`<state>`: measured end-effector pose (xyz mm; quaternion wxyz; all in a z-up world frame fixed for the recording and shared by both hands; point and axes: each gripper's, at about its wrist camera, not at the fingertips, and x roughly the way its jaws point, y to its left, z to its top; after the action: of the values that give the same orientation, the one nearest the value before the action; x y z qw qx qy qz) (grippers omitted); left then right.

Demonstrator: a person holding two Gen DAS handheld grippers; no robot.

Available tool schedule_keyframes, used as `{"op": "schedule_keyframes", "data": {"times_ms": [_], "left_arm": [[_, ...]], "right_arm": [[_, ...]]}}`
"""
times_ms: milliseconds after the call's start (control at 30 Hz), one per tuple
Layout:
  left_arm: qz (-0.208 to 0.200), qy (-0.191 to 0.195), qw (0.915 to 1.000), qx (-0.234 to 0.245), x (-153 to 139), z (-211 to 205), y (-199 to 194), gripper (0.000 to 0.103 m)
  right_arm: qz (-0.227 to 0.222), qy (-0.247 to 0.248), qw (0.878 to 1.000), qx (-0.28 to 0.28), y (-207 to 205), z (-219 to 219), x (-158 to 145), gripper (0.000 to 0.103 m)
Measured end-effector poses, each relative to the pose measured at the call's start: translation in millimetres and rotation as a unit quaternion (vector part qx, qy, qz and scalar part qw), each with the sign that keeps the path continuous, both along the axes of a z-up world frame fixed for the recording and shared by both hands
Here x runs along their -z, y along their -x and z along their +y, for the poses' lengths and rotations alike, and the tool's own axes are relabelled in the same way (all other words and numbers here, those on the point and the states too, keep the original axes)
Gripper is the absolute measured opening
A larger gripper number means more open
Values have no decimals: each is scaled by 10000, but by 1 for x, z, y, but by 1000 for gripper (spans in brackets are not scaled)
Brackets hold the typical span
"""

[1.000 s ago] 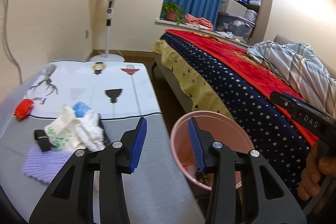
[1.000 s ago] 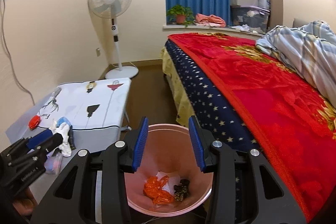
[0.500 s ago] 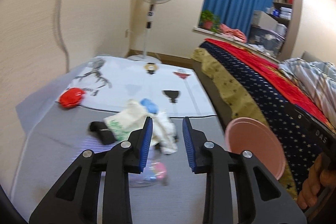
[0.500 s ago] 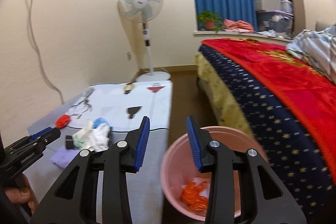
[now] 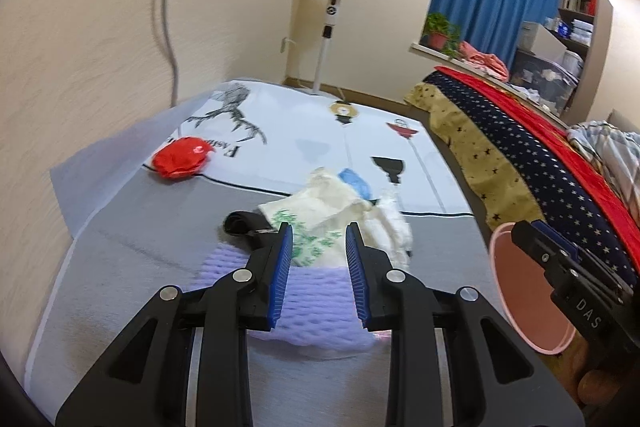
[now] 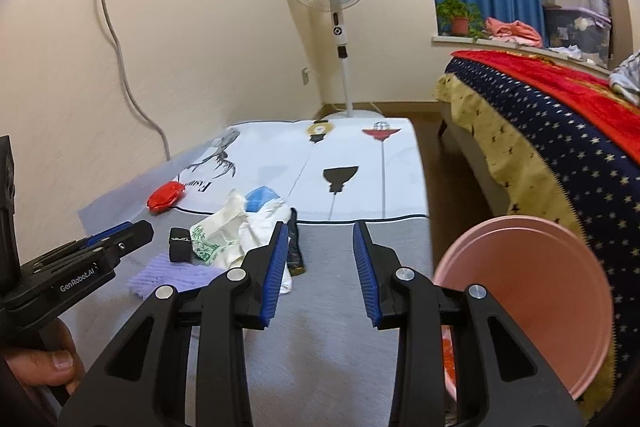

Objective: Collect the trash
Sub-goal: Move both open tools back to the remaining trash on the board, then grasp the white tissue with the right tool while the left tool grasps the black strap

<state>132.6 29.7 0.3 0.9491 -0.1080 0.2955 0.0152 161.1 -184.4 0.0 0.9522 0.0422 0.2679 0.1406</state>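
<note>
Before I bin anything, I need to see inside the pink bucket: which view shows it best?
The right wrist view: the pink bucket shows its open mouth, with something orange low inside. The left wrist view catches only its rim behind the right gripper.

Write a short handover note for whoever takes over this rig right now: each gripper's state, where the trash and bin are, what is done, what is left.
Left gripper: open, empty, over the purple foam net.
Right gripper: open, empty, above bare table.
Pink bin: beside the table, orange trash already inside.
Left on the table: red wrapper, white bag pile, black pieces.
</note>
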Motion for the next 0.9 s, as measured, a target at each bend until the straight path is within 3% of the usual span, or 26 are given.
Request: {"op": "schedule_keyframes", "data": {"times_ms": [267,900], "left_arm": [[324,228,9987,-332,27,29,-15,28],[746,622,9947,-324,59,36,-47,27]], "right_arm": [[181,-17,9995,-256,-23,27,17,34],[969,-113,9938,-540,-71,51,59,39]]}}
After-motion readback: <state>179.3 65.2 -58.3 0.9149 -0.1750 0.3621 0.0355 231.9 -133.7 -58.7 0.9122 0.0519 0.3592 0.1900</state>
